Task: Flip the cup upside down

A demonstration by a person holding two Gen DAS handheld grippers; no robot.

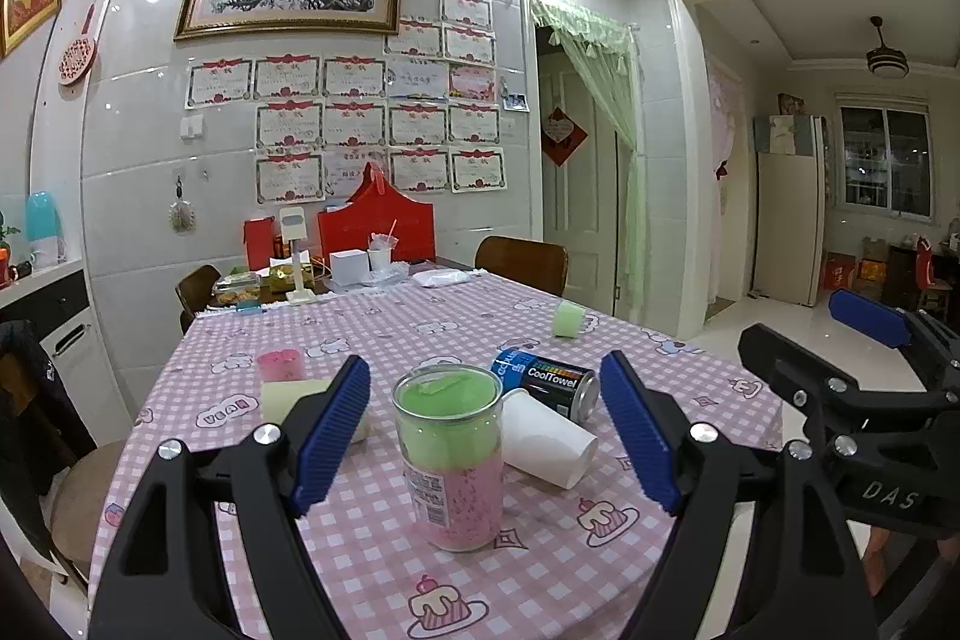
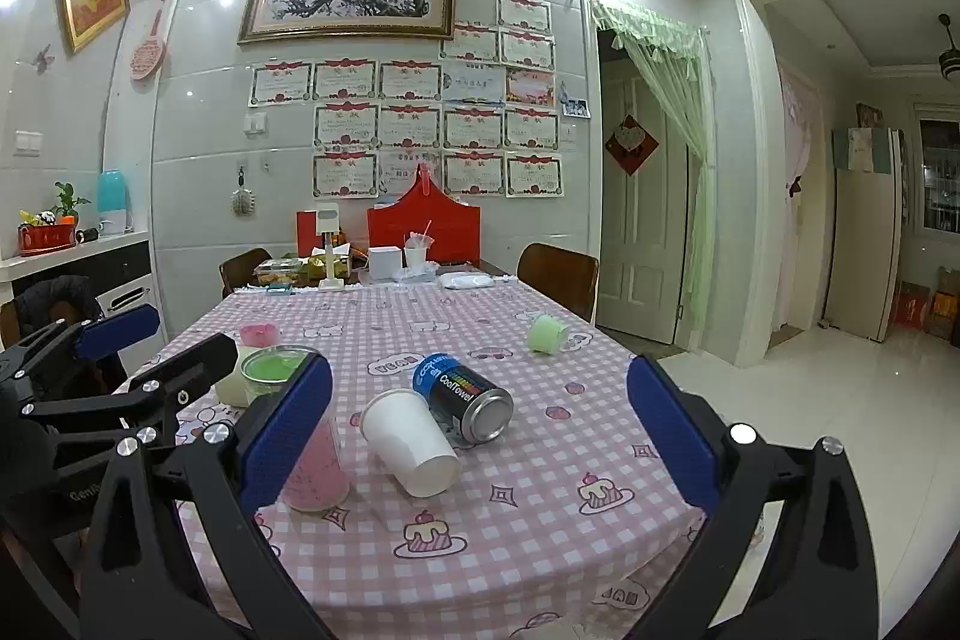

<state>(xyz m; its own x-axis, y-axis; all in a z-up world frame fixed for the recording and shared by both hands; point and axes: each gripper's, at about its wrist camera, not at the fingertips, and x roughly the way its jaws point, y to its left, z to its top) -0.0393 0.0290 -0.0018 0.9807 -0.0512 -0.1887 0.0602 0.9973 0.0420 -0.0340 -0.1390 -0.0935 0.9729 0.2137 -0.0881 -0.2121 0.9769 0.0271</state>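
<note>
White paper cup [image 2: 411, 442] lying sideways just ahead of wide-spread right tool [image 2: 480, 436], mouth toward it; left tool [image 1: 485, 430] farther, also wide.

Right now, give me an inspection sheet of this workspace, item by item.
Surface: table under a pink checked cloth with cake prints.
Job's things: white paper cup lying on its side, mouth toward the cameras, against the CoolTowel can.
Clutter: clear tumbler upright with green and pink filling; pink cup; green cup; boxes and a lamp at the far end.
Grippers: left claw open, straddling the tumbler; right claw open, cup between its fingers' line.
Cables: nothing seen.
Surroundings: chairs, certificates on tiled wall, curtained doorway.
</note>
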